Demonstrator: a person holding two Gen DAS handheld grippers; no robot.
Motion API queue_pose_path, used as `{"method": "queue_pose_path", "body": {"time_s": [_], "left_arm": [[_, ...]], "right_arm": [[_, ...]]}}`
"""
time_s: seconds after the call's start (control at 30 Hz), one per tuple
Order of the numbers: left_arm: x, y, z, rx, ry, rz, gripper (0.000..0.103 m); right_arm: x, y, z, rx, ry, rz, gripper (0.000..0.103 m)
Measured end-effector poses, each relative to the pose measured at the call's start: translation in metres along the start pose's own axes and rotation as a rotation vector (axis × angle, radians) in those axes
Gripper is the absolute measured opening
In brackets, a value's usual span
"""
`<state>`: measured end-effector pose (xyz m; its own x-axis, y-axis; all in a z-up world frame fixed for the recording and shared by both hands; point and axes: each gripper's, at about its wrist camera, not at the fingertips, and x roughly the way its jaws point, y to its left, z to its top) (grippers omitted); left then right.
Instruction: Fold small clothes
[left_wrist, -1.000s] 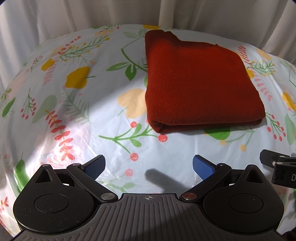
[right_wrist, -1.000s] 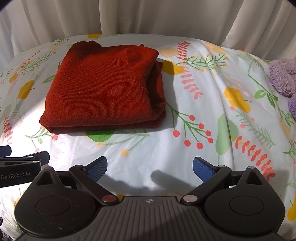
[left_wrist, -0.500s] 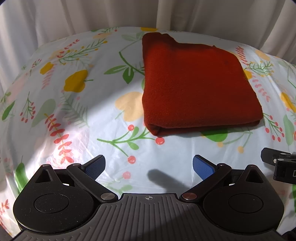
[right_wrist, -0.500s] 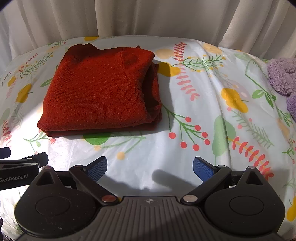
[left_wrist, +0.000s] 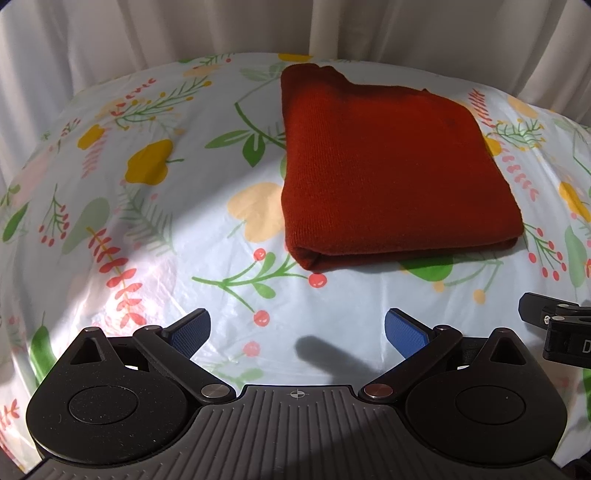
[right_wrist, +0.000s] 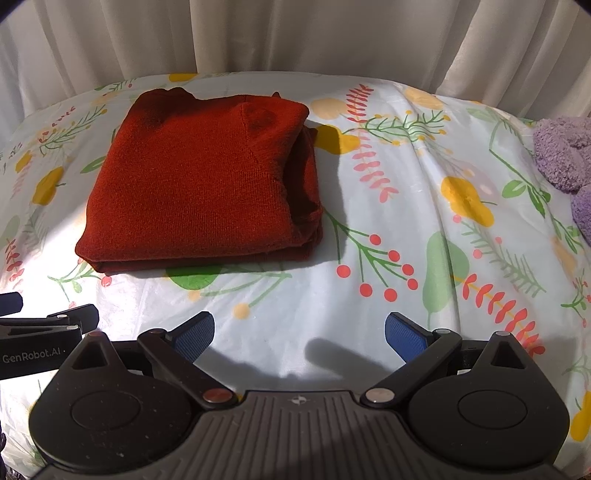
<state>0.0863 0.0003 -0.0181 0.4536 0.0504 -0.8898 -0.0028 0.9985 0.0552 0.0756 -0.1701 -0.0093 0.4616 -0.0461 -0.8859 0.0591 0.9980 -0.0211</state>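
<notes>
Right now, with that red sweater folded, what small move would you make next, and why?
Probably swing the right hand-held gripper toward the purple fuzzy item at the right edge. The red sweater already lies folded in a neat square on the floral cloth, and both grippers are open and empty, the left hand-held gripper included.

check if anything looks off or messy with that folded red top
Mostly tidy. The red top lies folded flat on the floral cloth, but its right side is loose: inner layers bulge out from under the top layer there, and the far edge is uneven. Both claws, left and right, are open and clear of it.
</notes>
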Motion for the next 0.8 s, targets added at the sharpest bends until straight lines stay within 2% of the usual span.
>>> {"method": "queue_pose_path", "body": {"time_s": [0.8], "left_arm": [[-0.0003, -0.0049, 0.0029, 0.016, -0.001, -0.012, 0.103]], "right_arm": [[0.0011, 0.0028, -0.0001, -0.005, 0.003, -0.003, 0.099]]}}
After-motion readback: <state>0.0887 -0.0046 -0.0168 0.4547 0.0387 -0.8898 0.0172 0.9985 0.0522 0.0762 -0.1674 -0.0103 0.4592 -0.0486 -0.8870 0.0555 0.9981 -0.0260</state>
